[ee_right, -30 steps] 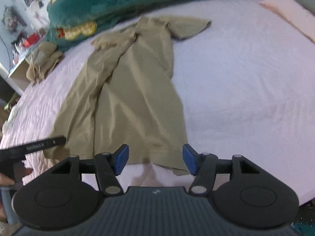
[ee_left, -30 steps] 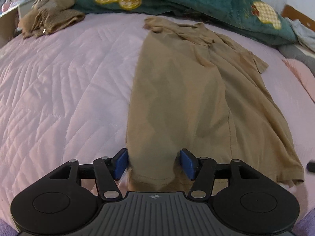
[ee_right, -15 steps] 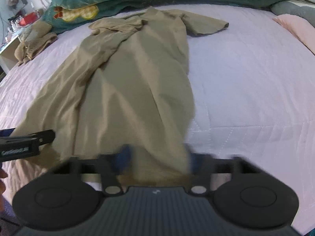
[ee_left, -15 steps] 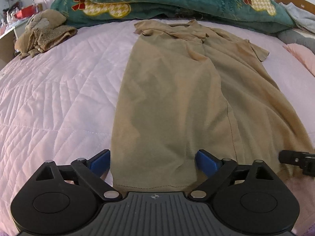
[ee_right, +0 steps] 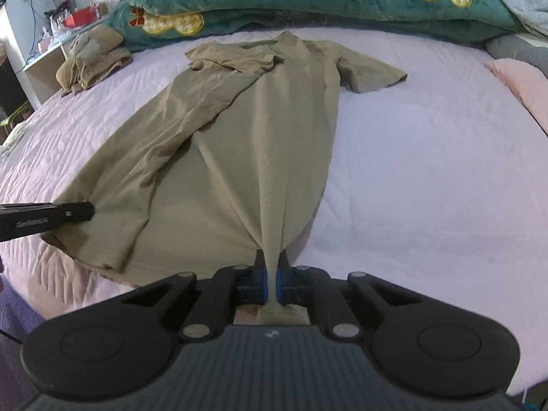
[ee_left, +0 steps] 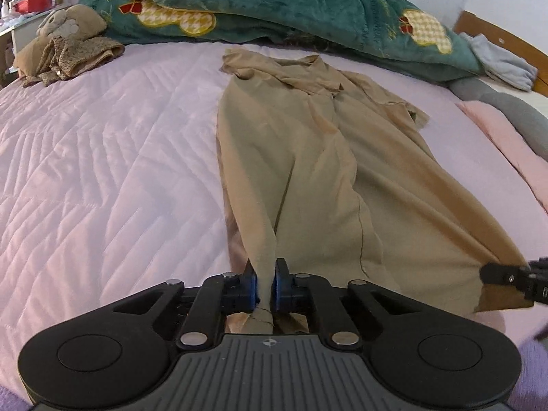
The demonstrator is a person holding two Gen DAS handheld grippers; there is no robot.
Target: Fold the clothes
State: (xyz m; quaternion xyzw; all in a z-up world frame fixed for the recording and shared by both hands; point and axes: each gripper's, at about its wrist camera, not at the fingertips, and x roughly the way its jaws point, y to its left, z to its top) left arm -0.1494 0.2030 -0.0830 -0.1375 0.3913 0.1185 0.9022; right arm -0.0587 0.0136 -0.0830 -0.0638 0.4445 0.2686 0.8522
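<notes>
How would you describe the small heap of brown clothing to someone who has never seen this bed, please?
Start at the teal blanket along the head of the pink quilt. At its left end lies the brown heap, fuzzy and crumpled, apart from the smooth tan shirt spread flat mid-bed.

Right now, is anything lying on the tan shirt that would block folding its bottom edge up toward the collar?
Nothing visible does. The tan short-sleeved shirt lies bare on the pink quilted bedspread, with both grippers clamped on its hem.
</notes>
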